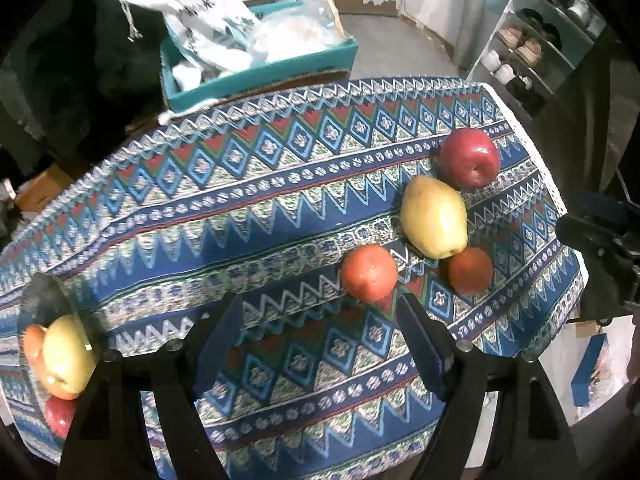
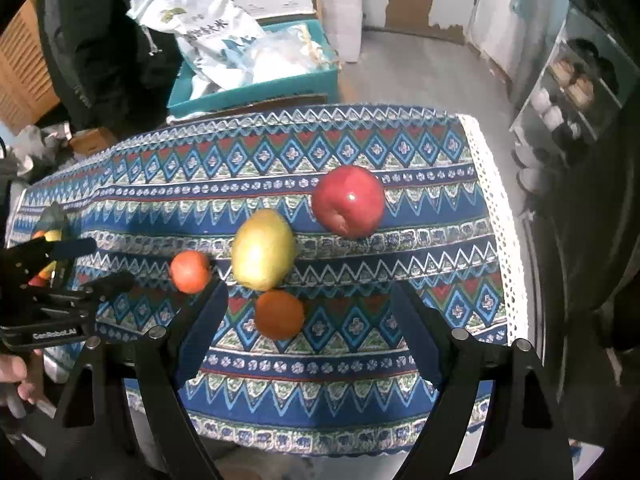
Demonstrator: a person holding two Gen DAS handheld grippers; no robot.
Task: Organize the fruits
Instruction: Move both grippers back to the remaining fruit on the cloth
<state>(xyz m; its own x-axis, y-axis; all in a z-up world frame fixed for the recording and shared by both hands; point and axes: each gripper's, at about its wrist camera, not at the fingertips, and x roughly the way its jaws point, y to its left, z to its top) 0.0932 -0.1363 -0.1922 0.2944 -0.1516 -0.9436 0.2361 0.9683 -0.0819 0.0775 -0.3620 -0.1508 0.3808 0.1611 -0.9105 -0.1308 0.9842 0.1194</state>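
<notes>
Four fruits lie together on the patterned tablecloth [image 1: 248, 216]: a red apple [image 1: 470, 158], a yellow pear [image 1: 434, 216], and two orange fruits [image 1: 370, 272] [image 1: 470, 270]. My left gripper [image 1: 320, 312] hangs open above the cloth, the nearer orange just beyond its fingertips. In the right wrist view the apple [image 2: 348, 200], pear [image 2: 264, 254] and oranges [image 2: 190, 271] [image 2: 279, 314] show again. My right gripper [image 2: 308, 300] is open, with the darker orange between its fingertips, untouched. A glass plate [image 1: 48, 300] at the left edge holds a yellow fruit [image 1: 66, 352] and red ones.
Behind the table stands a teal box [image 1: 260, 76] stuffed with bags. A shoe rack [image 1: 536, 40] is at the right. The cloth's lace edge [image 2: 500, 216] marks the table's right side. The left gripper [image 2: 92, 264] and a hand [image 2: 16, 376] show at the right wrist view's left edge.
</notes>
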